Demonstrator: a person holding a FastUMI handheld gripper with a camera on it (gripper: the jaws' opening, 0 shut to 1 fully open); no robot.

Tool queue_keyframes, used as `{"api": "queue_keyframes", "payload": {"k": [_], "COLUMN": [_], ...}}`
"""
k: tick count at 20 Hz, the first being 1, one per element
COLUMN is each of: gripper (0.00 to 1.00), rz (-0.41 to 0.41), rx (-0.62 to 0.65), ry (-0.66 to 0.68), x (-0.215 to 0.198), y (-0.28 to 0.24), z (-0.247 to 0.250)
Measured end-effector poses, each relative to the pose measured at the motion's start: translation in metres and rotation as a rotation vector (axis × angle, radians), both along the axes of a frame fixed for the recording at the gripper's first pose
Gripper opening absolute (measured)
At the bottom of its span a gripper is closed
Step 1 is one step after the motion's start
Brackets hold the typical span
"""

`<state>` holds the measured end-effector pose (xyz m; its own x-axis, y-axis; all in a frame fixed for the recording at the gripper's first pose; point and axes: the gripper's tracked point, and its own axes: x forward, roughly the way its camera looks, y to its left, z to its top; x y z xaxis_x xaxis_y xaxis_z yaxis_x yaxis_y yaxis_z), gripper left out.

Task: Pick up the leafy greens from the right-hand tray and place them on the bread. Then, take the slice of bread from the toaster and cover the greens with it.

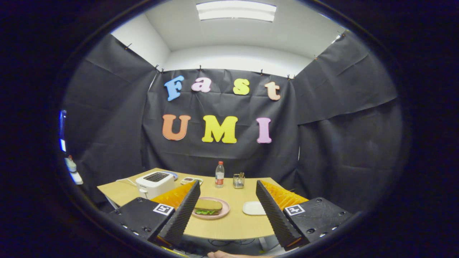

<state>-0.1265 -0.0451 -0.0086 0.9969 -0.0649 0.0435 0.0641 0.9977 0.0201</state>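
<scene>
- Leafy greens (206, 212) on the pink plate (223, 213), tucked under a slice of bread (208, 204), green edge peeking out beneath its front side.
- Bread slice lying flat on top of the greens, covering most of them; whether a second slice sits below, cannot tell.
- Plate resting on the light wooden table (229, 225), just ahead of the left finger's tip and partly hidden behind it.
- Gripper (228, 195) held back over the near edge of the table, fingers spread wide apart, nothing between them, touching neither plate nor bread.
- White tray (254, 208) to the right of the plate, near the right finger's inner side, bare on top.
- White toaster (154, 183) on the left part of the table, beyond the left finger, slots facing up; contents of the slots too dark to tell.
- Small dish (191, 180) with something on it behind the toaster, details too small to make out.
- Clear bottle with a red cap (219, 175) standing upright at the far middle of the table, beyond the plate.
- Small metal holder (238, 180) just to the right of the bottle, apart from it.
- Part of a hand (224, 254) showing below the fingers, under the table's near edge.
</scene>
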Motion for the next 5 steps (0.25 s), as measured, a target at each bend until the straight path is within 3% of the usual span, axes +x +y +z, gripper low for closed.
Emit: {"api": "queue_keyframes", "payload": {"k": [5], "gripper": [0.96], "rz": [0.023], "rx": [0.045], "ry": [0.036], "x": [0.0075], "y": [0.0009], "z": [-0.0103]}}
